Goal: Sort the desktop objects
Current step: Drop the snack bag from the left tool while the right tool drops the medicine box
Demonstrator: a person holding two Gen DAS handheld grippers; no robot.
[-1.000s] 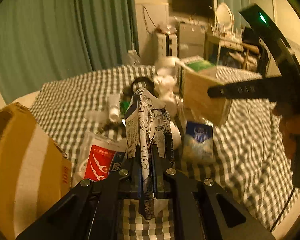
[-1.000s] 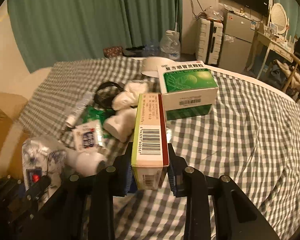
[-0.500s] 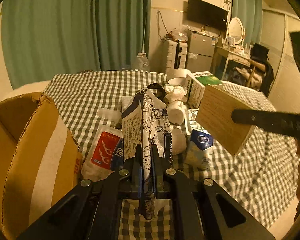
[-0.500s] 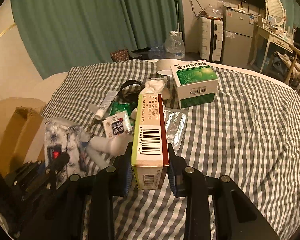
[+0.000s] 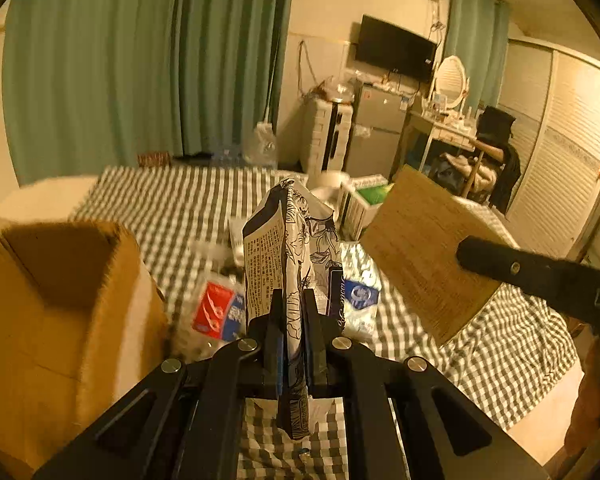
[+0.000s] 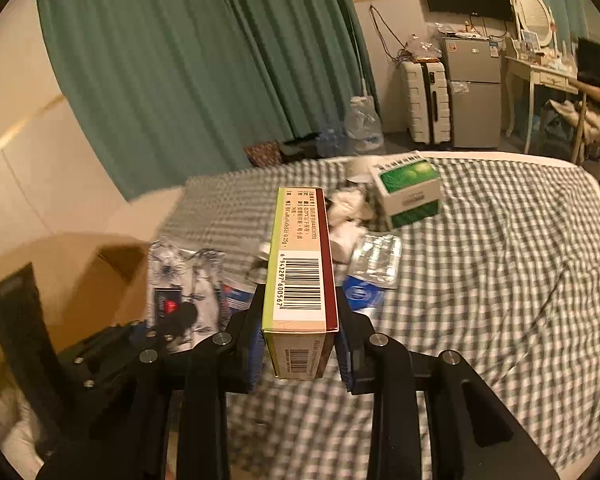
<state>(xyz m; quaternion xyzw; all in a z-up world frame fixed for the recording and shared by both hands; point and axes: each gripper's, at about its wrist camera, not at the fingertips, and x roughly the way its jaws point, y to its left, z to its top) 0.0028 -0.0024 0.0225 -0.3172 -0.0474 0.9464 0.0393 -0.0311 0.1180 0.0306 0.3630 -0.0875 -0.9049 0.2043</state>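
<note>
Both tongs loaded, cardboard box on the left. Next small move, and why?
Probably carry the left tongs over the open brown cardboard box and release there. They are shut on the floral black-and-white flat pouch, held above the checked cloth, with the box just to their left. The right tongs grip the barcoded green-edged carton and could follow.

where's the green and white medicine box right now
In the right wrist view the green and white box sits on the checked cloth, up and right of centre, beside the white crumpled wad and behind the foil blister pack.

Green-checked cloth, black-and-white floral packet
</note>
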